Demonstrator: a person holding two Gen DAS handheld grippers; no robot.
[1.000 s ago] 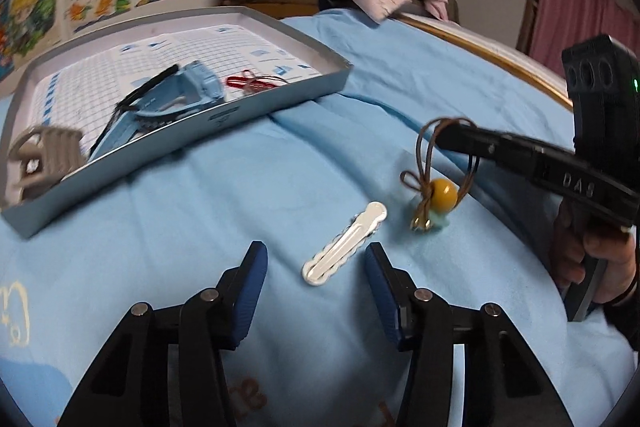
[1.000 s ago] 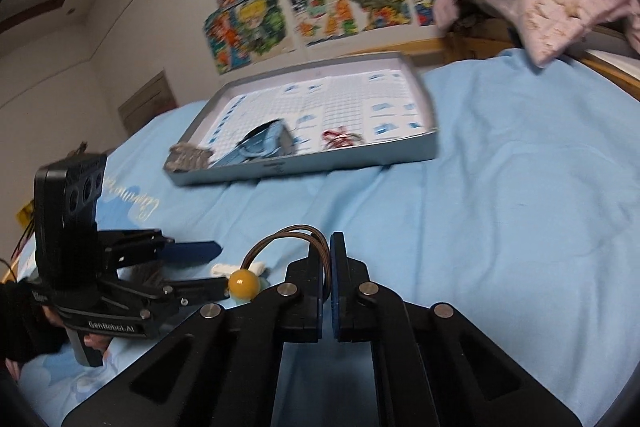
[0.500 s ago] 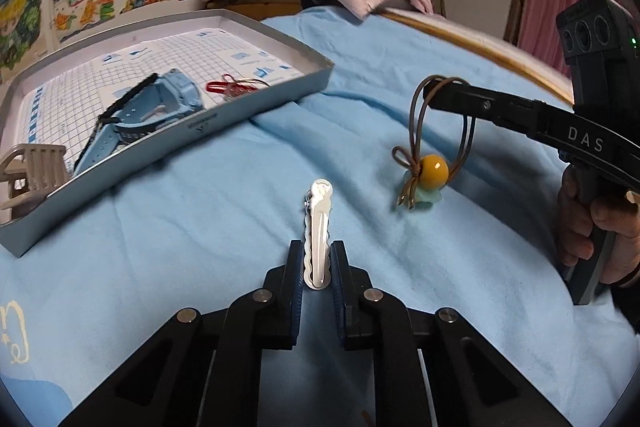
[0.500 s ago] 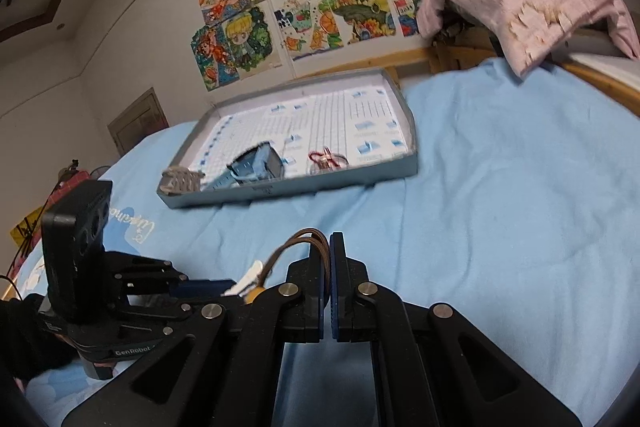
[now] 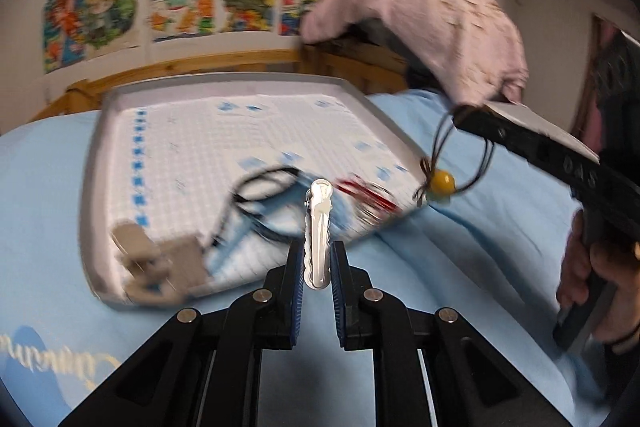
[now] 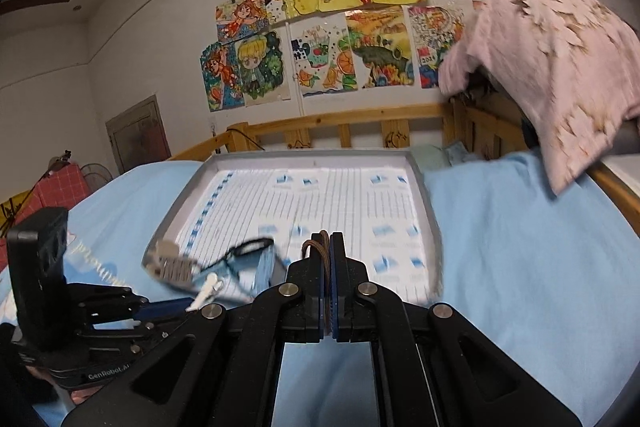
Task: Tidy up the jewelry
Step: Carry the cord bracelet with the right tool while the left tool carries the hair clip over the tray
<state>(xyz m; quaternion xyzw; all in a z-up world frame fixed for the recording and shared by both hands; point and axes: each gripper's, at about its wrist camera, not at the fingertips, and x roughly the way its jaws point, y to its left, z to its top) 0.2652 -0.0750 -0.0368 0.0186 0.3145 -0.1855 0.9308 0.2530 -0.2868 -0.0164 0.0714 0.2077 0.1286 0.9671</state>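
My left gripper [image 5: 317, 259] is shut on a silver hair clip [image 5: 318, 227] and holds it upright in the air, just before the near edge of the grey tray [image 5: 92, 187]. My right gripper [image 6: 329, 259] is shut on the brown cord of a hair tie [image 6: 316, 247]. In the left wrist view the hair tie with its yellow bead [image 5: 440, 181] hangs from the right gripper [image 5: 460, 117] over the tray's right corner. The tray holds a beige claw clip [image 5: 160, 259], a blue watch with a black strap [image 5: 260, 195] and a red piece [image 5: 368, 193].
The tray lies on a light blue bedsheet [image 6: 540, 247]. A pink cloth [image 6: 560, 67] hangs over the wooden headboard at the right. A wooden rail [image 6: 340, 127] and a wall with drawings stand behind the tray. The left gripper shows at the lower left of the right wrist view [image 6: 176, 305].
The left gripper closed on the silver hair clip, lifted it off the sheet and moved toward the tray. The right gripper carried the hair tie up and toward the tray.
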